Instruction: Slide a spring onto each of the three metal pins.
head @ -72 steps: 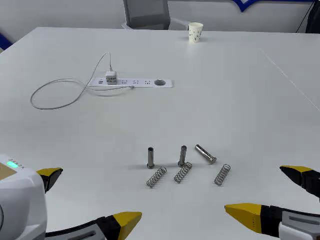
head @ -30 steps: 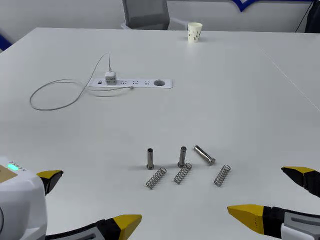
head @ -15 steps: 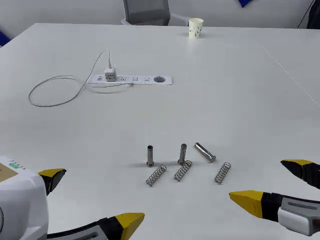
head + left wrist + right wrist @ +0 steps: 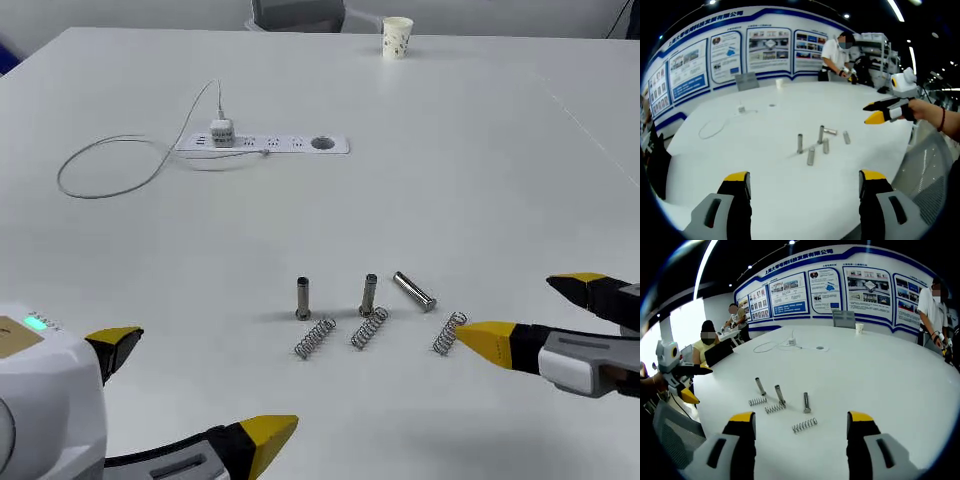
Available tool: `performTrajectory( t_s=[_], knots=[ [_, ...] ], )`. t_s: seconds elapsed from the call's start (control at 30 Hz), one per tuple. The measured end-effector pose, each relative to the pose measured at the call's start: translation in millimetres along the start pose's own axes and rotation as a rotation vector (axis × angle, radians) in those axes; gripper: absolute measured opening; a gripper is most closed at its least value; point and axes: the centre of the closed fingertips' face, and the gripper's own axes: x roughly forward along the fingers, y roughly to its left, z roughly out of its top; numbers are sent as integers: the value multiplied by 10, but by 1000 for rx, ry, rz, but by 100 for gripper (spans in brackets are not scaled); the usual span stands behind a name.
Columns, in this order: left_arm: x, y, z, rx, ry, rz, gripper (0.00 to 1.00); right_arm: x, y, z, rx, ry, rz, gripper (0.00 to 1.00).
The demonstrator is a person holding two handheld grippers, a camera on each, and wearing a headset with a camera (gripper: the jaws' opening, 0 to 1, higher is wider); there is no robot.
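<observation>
Springs [image 4: 369, 328] and pins [image 4: 369, 294] on the table [image 4: 450, 180], with no grasp yet made. Both grippers are released and empty. The right gripper [image 4: 525, 312] has its jaws spread wide. In the right gripper view the outermost spring [image 4: 804, 425] lies just ahead of the jaws and between them. In the head view one yellow jaw tip sits just beside that spring. The left gripper [image 4: 195, 388] is equally spread, with the whole row well ahead of its jaws.

Two pins stand upright on their heads. The third pin [image 4: 413, 290] lies on its side, beyond the outermost spring as seen from the right jaws.

Likely hazards, as judged from this layout:
- A jaw tip this close may brush the loose spring and roll it away before the jaws close.
- A grip across the coils, or one off centre, may squash the spring and make it spring free.
- The upright pins appear unsupported, so a nudge from a jaw or from a spring lowered off-axis could topple them.
- The middle spring lies right at the foot of its pin, so wide jaws reaching for it could knock that pin.
- The lying pin can roll if pushed while a spring is threaded on.
</observation>
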Motion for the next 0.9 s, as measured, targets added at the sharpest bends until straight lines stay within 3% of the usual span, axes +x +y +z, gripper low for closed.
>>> performTrajectory(
  t_s=[0.47, 0.9],
  knots=[
    [48, -42, -5, 4, -6, -8, 88, 271, -87, 118, -10, 7, 11, 57],
    [101, -35, -30, 8, -4, -11, 86, 586, -61, 133, -22, 39, 56, 45]
  ],
)
